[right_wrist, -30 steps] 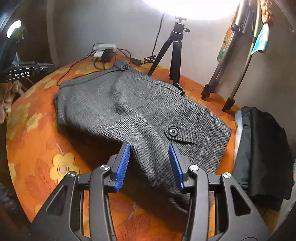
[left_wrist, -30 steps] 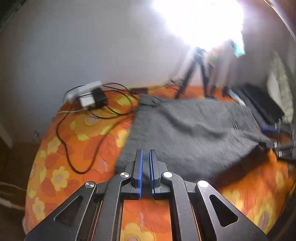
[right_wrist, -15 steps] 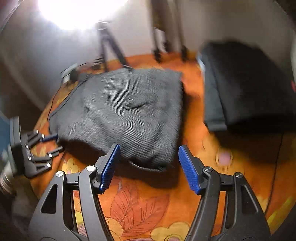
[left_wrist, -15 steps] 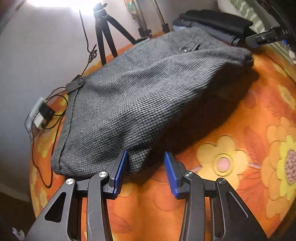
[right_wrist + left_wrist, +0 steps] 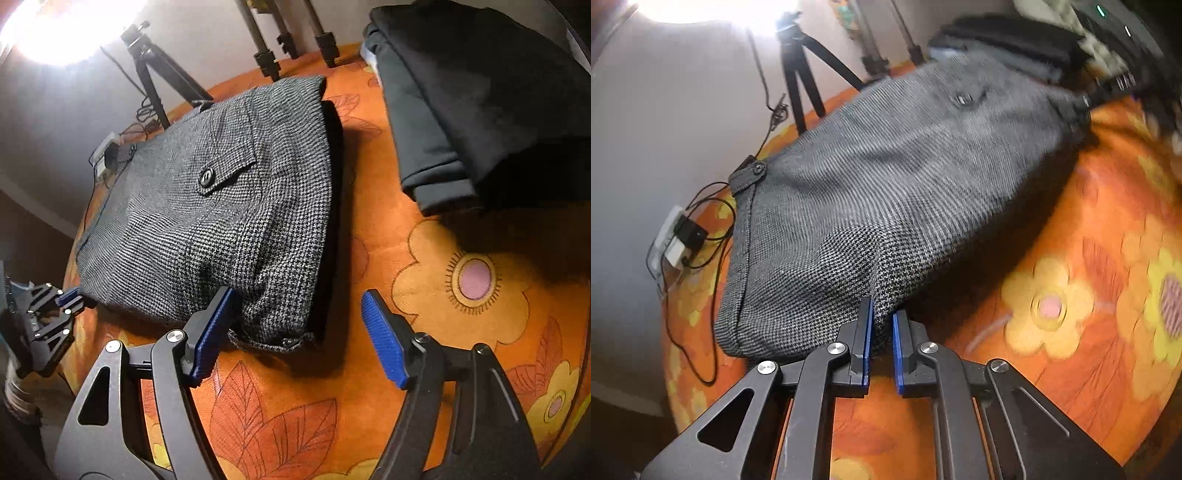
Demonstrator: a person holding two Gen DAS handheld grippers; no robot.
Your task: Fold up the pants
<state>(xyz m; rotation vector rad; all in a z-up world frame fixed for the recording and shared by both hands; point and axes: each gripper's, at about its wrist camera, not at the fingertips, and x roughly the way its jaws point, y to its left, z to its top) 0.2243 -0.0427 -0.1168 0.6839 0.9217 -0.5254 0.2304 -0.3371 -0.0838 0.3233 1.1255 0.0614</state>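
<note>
On the orange flowered cloth [image 5: 424, 206] the grey houndstooth pants [image 5: 221, 221] lie folded into a thick bundle, waistband toward the wall and the buttoned pocket flap [image 5: 225, 173] facing up. My left gripper [image 5: 881, 341] sits at the near edge of that bundle; its blue pads [image 5: 866, 343] stand close together, and a ridge of the woven fabric runs down into the narrow gap between them, so I read them as pinched on the pants' edge. From the right wrist view the same gripper [image 5: 70, 297] appears small at the far left corner of the bundle, its tips touching the cloth edge. My right gripper [image 5: 299, 334] is at the opposite near corner with its fingers spread wide: the left pad [image 5: 212, 332] presses against the side of the pants, while the right pad [image 5: 384, 339] hangs over bare orange cloth, well apart from the fabric. A frayed hem [image 5: 273, 341] pokes out from under the bundle between those two pads. Just beside the pants, toward the right, a stack of dark folded garments [image 5: 461, 110] rests on the same cloth. Behind the bundle a black tripod [image 5: 801, 70] stands near the wall, and a white power strip [image 5: 670, 243] with a black plug and looping cables lies by the waistband. A bright lamp [image 5: 55, 29] glares high on the wall. The far side of the left wrist view is smeared by blur.
</note>
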